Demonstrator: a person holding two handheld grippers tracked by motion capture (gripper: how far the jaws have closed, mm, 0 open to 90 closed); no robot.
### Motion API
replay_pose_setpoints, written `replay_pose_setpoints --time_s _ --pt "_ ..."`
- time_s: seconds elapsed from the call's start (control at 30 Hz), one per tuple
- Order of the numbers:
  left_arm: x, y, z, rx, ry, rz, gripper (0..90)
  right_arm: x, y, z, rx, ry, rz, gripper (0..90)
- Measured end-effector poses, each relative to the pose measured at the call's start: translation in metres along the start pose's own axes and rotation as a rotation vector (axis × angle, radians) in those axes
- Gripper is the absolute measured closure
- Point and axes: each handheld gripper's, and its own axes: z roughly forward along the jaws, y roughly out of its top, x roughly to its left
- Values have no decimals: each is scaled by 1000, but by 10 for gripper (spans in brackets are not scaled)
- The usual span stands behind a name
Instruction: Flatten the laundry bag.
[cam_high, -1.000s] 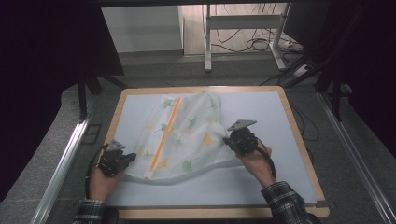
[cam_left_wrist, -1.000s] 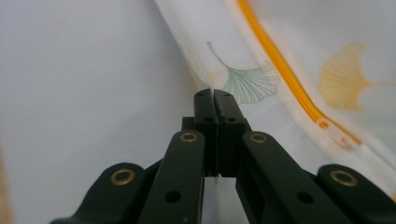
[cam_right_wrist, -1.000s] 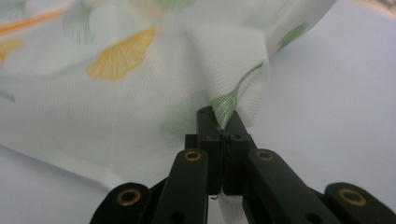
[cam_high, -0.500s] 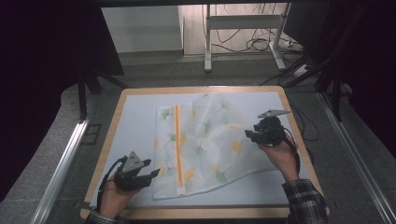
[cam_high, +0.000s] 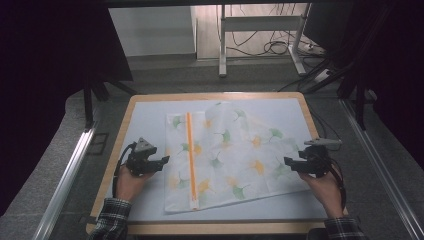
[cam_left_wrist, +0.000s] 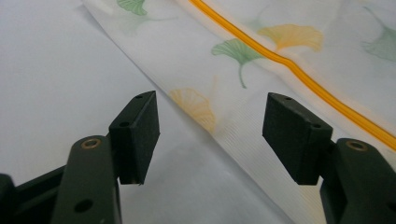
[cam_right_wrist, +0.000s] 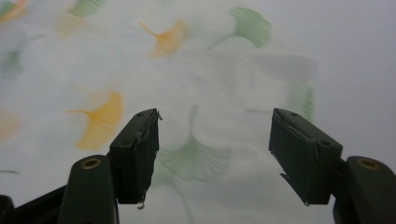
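The laundry bag (cam_high: 227, 157), a pale mesh pouch printed with green and orange ginkgo leaves, lies spread flat on the desk (cam_high: 150, 117), covering most of its middle and reaching closer to the near edge than the far one. Its orange zipper (cam_high: 190, 157) runs from far to near, close to the bag's left border, so the bag's long seam points straight at the person rather than across.

The left gripper (cam_high: 161, 162) sits just off the bag's left edge, about halfway down the desk. In the left gripper view its jaws have just been opening and now stand well apart with nothing between the pads; the bag's edge (cam_left_wrist: 205, 116) crosses diagonally just beyond them, with the zipper (cam_left_wrist: 299, 70) farther off.

The right gripper (cam_high: 290, 162) hovers over the bag's right border, near the right edge of the desk. Its jaws have likewise just been opening and stand wide, gripping nothing; the right gripper view shows the printed mesh (cam_right_wrist: 191, 158) lying flat beneath and beyond the pads.

So the two grippers face each other across the bag's width, each pointing inward. The left one is nearer the zipper side, the right one nearer the plain side. I'd judge any next grab means each hand closing on the border directly ahead of it. The bag's right side lies slightly skewed, its near right corner angled outward.
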Motion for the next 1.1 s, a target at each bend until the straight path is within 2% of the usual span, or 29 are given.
replay_pose_setpoints --time_s 0.1,0.17,0.2,0.27,0.37,0.47,0.5,0.57,0.6,0.7,0.8,0.83,0.97,1.0,1.1 --pt "2 2 9 -4 12 0 328 -9 -9 1 11 -34 -4 378" --pt "2 3 17 -4 40 13 306 -14 -13 5 36 -69 -15 398" --pt "2 3 17 -4 40 13 285 -14 -13 5 36 -69 -15 398" --pt "3 4 24 4 68 14 270 -19 -17 10 63 -83 -13 405" --pt "4 4 31 13 68 -6 258 -24 -22 16 99 -130 -33 377" --pt "4 3 39 46 53 -5 279 -29 -26 19 122 -127 -10 366" --pt "3 3 41 64 52 3 296 -30 -28 20 139 -121 -5 368" --pt "3 3 41 60 36 -6 357 -29 -30 21 140 -122 -2 390" --pt "4 3 41 70 9 -46 404 -27 -29 21 146 -122 -1 427" --pt "2 7 40 96 22 -68 455 -21 -27 21 157 -130 11 621" --pt "0 9 39 113 37 -82 577 -15 -25 21 180 -95 3 835" --pt "0 9 39 115 35 -84 621 -14 -24 21 186 -80 -3 882" --pt "-7 11 39 123 34 -38 890 -12 -21 22 201 -80 -20 889" --pt "-9 12 39 135 48 -13 896 -13 -21 22 201 -70 -18 889" --pt "-10 12 39 136 52 -2 900 -16 -20 21 195 -55 -5 890"
